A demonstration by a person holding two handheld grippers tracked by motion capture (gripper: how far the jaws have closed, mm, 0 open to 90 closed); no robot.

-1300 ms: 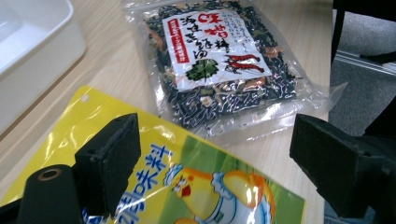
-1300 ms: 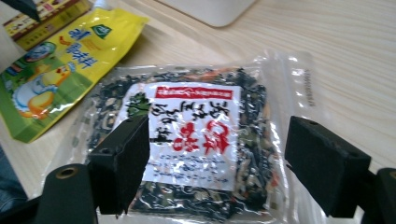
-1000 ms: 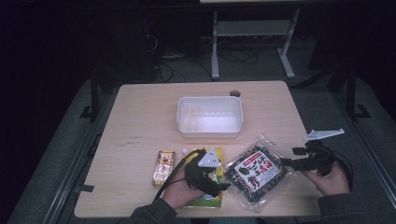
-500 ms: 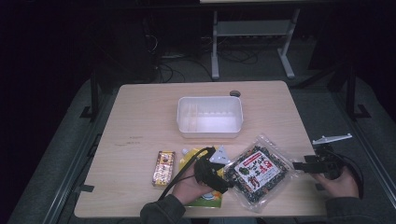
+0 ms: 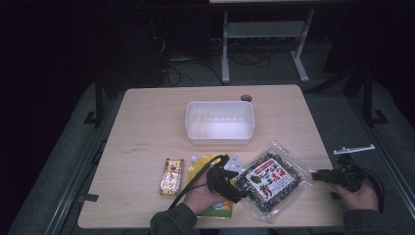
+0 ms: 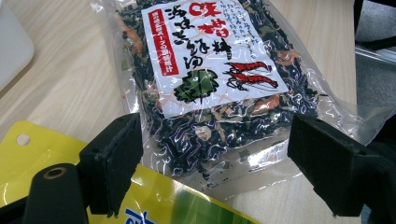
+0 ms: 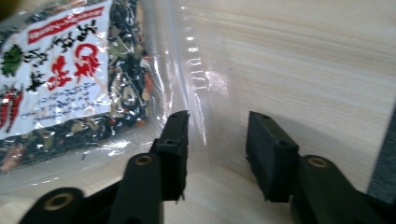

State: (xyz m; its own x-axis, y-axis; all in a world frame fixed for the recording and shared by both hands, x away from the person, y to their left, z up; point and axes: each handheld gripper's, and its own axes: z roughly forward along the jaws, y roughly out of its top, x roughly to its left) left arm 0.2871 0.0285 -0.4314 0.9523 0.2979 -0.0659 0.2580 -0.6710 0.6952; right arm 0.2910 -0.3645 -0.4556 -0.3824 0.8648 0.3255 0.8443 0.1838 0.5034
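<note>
A: In the high view, the seaweed packet (image 5: 268, 181) was seen lying flat near the front edge of the tabletop (image 5: 147, 122), towards its right front corner, between the left gripper (image 5: 234, 185) and the right gripper (image 5: 319, 175). How could it be expected to handle?

B: It was judged light, soft and crinkly, with slippery film; the flat clear margin seemed the best place to be pinched. The white tub (image 5: 220, 122) at mid-table was left apart, and the small snack pack (image 5: 171, 176) lay further left along the front edge.

A: And in the left gripper view?

B: The jaws were spread wide, nothing pressed, with the packet just beyond them and a yellow pouch (image 6: 154, 198) underneath. The packet's far end was cut off by the frame.

A: The right gripper view?

B: The jaws had just been closing, yet a gap was left; the packet's clear margin (image 7: 180, 84) lay before them, unpinched. Whether film was touched by the left pad (image 7: 175, 140) could not be told, glare being strong there.
</note>
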